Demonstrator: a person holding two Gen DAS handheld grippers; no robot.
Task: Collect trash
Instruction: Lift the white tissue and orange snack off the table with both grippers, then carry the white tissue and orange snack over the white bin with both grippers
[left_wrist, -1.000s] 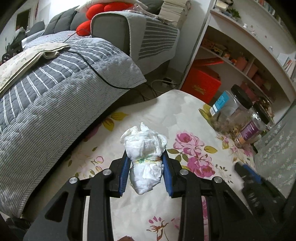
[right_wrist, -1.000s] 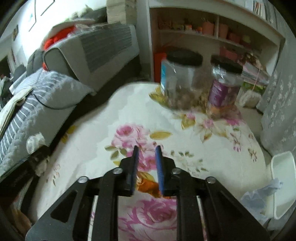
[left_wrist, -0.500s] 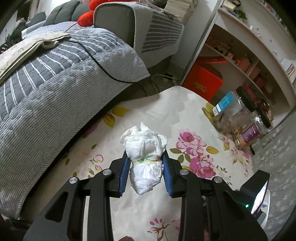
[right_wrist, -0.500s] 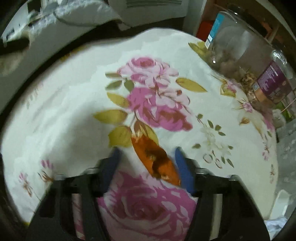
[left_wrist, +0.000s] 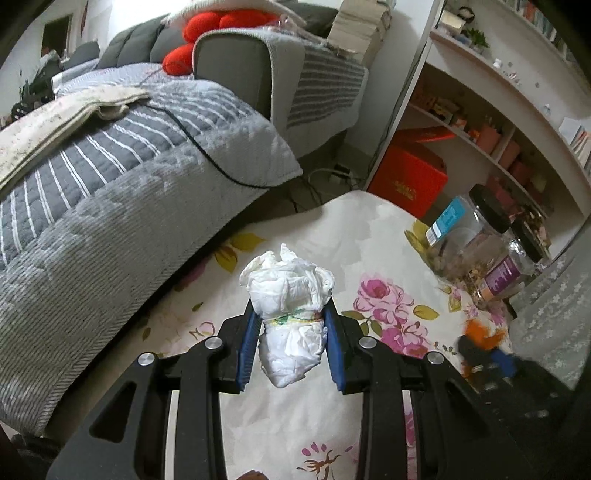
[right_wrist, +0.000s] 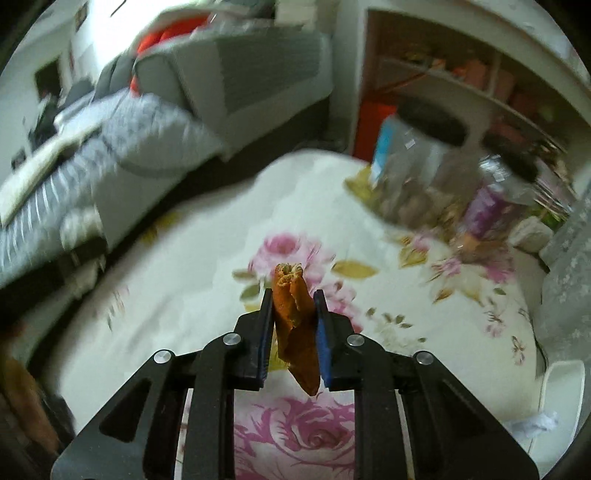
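In the left wrist view my left gripper (left_wrist: 289, 317) is shut on a crumpled white tissue wad (left_wrist: 288, 295), held above the floral tablecloth (left_wrist: 347, 236). My right gripper (right_wrist: 291, 299) is shut on an orange peel (right_wrist: 295, 325), which hangs lifted off the flower-print cloth (right_wrist: 207, 266) in the right wrist view. The same right gripper (left_wrist: 487, 350) shows blurred at the lower right of the left wrist view, with the orange peel (left_wrist: 484, 332) in it.
Two clear jars with black lids (left_wrist: 469, 236) (right_wrist: 417, 166) stand at the table's far right. A white bin with a bag (right_wrist: 554, 402) sits off the table's right edge. A grey striped sofa (left_wrist: 110, 177) lies left, shelves (left_wrist: 498, 122) behind.
My right gripper dipped to the orange peel on the cloth, closed on it and lifted it. The left gripper kept hold of the tissue wad and hardly moved.
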